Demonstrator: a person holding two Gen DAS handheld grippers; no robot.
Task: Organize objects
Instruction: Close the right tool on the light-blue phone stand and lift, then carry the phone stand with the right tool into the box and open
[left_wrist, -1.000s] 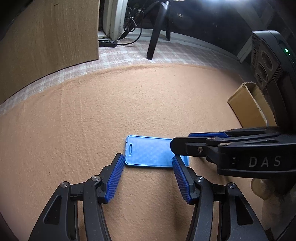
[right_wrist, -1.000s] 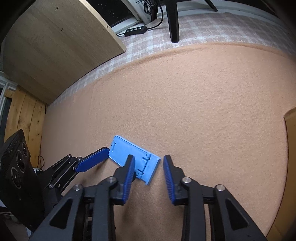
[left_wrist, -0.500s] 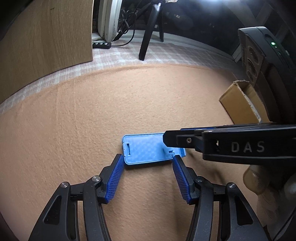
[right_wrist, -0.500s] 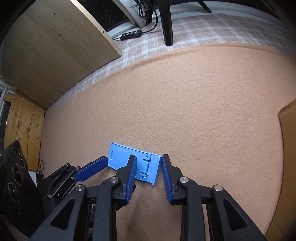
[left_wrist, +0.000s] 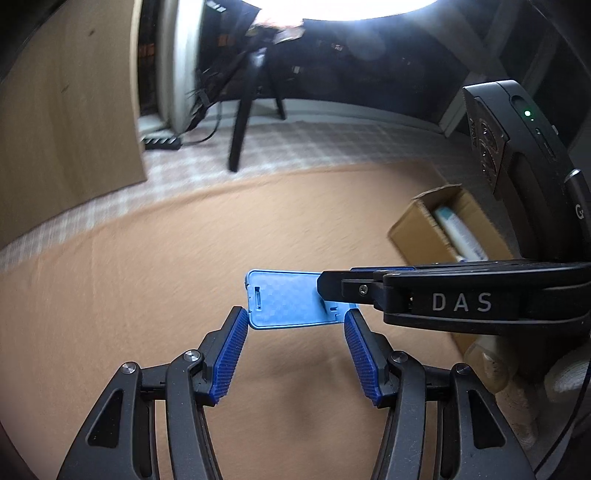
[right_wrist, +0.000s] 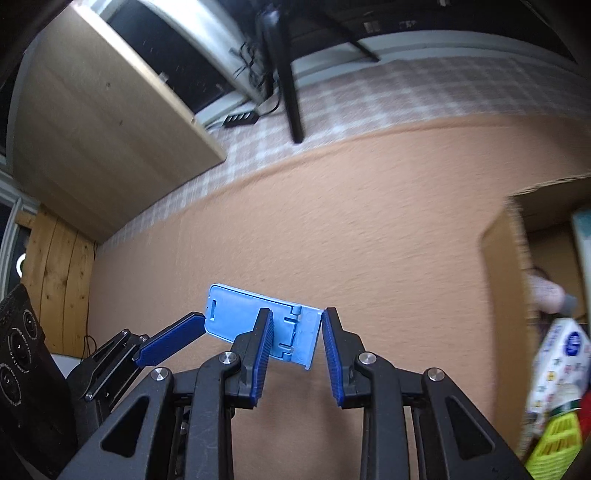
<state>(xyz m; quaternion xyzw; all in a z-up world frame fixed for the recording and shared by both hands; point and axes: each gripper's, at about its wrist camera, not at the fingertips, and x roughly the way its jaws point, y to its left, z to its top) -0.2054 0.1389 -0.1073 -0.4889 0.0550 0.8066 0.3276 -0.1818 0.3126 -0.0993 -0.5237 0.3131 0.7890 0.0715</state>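
Left gripper (left_wrist: 295, 328): jaws about half open. The blue ribbed pads sit at the two short ends of the blue folding stand (left_wrist: 284, 302) and look to touch its near corners.

Right gripper (right_wrist: 295, 332): jaws narrow, closed across the hinged end of the stand, which carries small slots and tabs.

The stand hangs between both claws, clear of the peach rug (left_wrist: 147, 277). A soft shadow lies on the pile below it, nearer the rug's near edge than its far one.

Handling, as a guess: thin moulded plastic, light and stiff. The smooth faces may slip, and the hinge could fold or flap if squeezed off-centre. Safest hold is on the flat edges or across the closed thickness, clear of the hinge.

Writing: "DAS" (left_wrist: 461, 302) in pale capitals on the right gripper's black body.

Further off, a cardboard box (left_wrist: 417, 229) stands open at the rug's right edge with a pale tube inside. The right wrist view shows printed packs there, but their text is too blurred to read.

Past the rug's far edge: checked flooring, a black power strip (left_wrist: 162, 142) and a tripod leg (left_wrist: 240, 129).
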